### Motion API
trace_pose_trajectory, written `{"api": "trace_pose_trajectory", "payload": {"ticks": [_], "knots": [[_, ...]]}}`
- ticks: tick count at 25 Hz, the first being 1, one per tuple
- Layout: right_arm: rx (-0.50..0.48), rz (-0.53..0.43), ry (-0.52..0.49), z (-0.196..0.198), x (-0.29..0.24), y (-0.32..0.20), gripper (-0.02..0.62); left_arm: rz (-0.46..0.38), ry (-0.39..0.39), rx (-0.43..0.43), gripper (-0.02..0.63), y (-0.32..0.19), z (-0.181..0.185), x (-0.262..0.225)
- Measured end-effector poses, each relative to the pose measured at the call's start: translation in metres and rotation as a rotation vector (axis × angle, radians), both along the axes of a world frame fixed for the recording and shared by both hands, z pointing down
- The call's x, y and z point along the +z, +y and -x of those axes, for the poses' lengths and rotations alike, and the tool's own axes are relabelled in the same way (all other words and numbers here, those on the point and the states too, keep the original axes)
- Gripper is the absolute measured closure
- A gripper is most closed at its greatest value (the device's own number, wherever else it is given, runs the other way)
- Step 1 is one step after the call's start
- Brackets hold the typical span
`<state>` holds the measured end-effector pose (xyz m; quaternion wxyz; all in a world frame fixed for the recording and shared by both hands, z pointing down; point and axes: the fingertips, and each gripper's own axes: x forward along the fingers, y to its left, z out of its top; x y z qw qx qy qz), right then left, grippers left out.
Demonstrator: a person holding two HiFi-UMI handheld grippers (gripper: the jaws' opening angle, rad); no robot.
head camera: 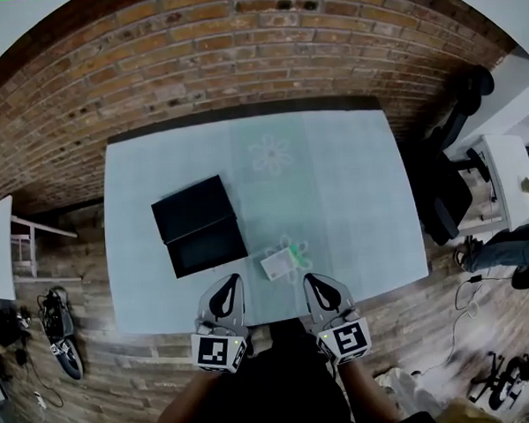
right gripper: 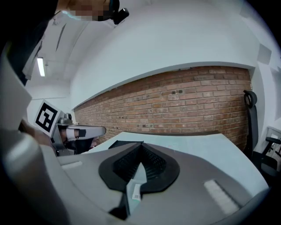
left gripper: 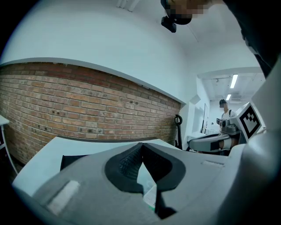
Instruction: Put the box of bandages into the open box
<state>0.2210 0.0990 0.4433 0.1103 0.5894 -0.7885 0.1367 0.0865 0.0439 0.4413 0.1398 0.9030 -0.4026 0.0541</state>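
Note:
The box of bandages, white with green print, lies flat near the front edge of the pale blue table. The open black box sits to its left, lid folded back. My left gripper is at the table's front edge, just below and left of the bandage box, jaws together and empty. My right gripper is just below and right of it, also shut and empty. In the left gripper view the bandage box shows below the closed tips. In the right gripper view it shows below the closed tips.
A brick wall runs behind the table. A black chair and a small white table stand at the right, with a person's legs nearby. Cables and gear lie on the floor at the left.

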Motion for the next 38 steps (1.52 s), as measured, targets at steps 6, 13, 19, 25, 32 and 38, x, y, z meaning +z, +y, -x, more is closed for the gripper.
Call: {"api": "trace_pose_trajectory", "payload": {"ticks": [6, 13, 19, 25, 32, 38], "knots": [[-0.056, 0.164, -0.074, -0.018, 0.060, -0.009, 0.584, 0.049, -0.035, 0.001, 0.607, -0.007, -0.030, 0.029], [-0.069, 0.304, -0.142, -0.038, 0.121, -0.018, 0.546, 0.091, -0.068, -0.010, 0.607, -0.010, -0.058, 0.053], [-0.096, 0.449, -0.154, -0.044, 0.170, -0.019, 0.511, 0.125, -0.079, -0.019, 0.607, -0.015, -0.071, 0.068], [-0.124, 0.542, -0.170, -0.047, 0.202, -0.017, 0.481, 0.160, -0.089, -0.043, 0.607, -0.015, -0.078, 0.082], [-0.169, 0.642, -0.220, -0.045, 0.231, -0.014, 0.447, 0.183, -0.093, -0.072, 0.607, -0.016, -0.084, 0.094], [-0.172, 0.678, -0.244, -0.048, 0.244, -0.016, 0.433, 0.193, -0.098, -0.093, 0.607, -0.018, -0.084, 0.099]]}}
